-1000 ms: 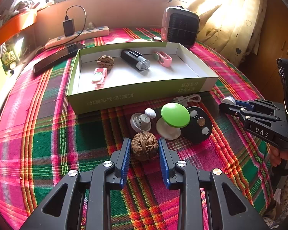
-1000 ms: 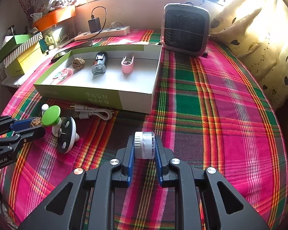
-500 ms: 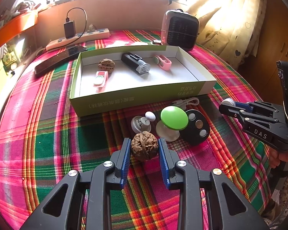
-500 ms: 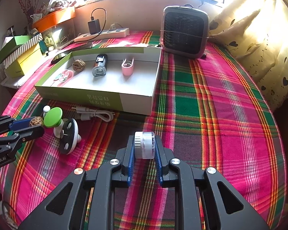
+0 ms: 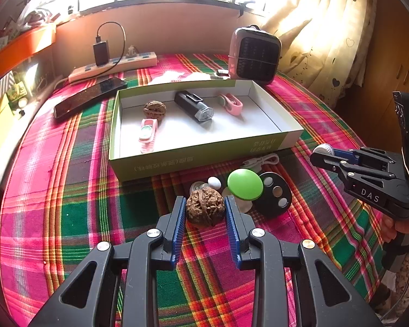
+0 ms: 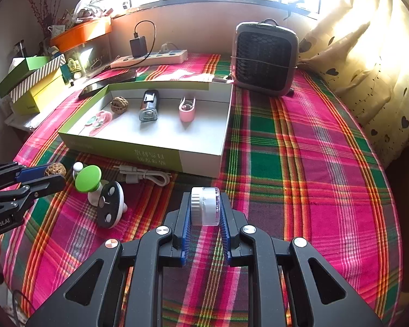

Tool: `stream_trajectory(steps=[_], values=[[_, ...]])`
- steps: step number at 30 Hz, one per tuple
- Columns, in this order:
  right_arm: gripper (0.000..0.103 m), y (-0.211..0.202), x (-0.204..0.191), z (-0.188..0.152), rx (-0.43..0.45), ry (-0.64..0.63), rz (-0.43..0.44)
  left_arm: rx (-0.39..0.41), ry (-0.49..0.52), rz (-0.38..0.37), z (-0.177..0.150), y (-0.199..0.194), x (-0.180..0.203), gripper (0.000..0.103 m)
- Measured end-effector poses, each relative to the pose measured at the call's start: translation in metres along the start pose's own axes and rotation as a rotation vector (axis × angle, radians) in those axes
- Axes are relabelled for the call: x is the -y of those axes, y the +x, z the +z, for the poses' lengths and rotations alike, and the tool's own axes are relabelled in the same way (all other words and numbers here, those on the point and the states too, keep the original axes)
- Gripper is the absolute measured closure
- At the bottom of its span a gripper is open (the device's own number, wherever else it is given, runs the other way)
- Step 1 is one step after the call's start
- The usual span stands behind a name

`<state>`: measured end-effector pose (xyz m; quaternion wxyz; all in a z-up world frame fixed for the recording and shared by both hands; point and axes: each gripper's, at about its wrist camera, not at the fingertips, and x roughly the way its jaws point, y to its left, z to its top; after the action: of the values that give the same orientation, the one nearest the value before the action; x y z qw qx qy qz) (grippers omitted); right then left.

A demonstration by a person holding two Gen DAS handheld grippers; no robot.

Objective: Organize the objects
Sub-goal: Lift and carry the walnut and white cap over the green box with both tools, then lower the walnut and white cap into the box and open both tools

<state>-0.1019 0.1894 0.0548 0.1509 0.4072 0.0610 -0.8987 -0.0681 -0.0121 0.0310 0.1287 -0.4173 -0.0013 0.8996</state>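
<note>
The left tongs (image 5: pixel 205 212) are clenched on a walnut (image 5: pixel 205 210) near the desk's front edge, just before the green-sided box (image 5: pixel 177 160). The right tongs (image 6: pixel 204 209) clench a small white-capped clear jar (image 6: pixel 205 206) near that front edge.

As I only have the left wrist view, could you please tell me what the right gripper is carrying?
Observer: The right gripper is shut on a small clear plastic jar with a white ribbed cap.
Operator: Thank you. Does the black oval disc with silver dots lie flat?
Observer: No, the black oval disc is tilted, and a white underside shows beneath it.
Operator: And the white cable?
Observer: The white cable lies folded in front of the green cardboard box, apart from the disc.
</note>
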Motion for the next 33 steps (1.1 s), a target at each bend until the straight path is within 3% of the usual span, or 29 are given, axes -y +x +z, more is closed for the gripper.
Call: stream_trajectory(steps=[18, 33], values=[[0.083, -0.002, -0.004, 0.041, 0.053, -0.027, 0.004, 0.038, 0.000, -0.002, 0.040, 0.002, -0.009, 0.077], [0.083, 0.029, -0.006, 0.084, 0.054, -0.056, -0.008, 0.033, -0.014, 0.001, 0.073, 0.028, -0.021, 0.077]])
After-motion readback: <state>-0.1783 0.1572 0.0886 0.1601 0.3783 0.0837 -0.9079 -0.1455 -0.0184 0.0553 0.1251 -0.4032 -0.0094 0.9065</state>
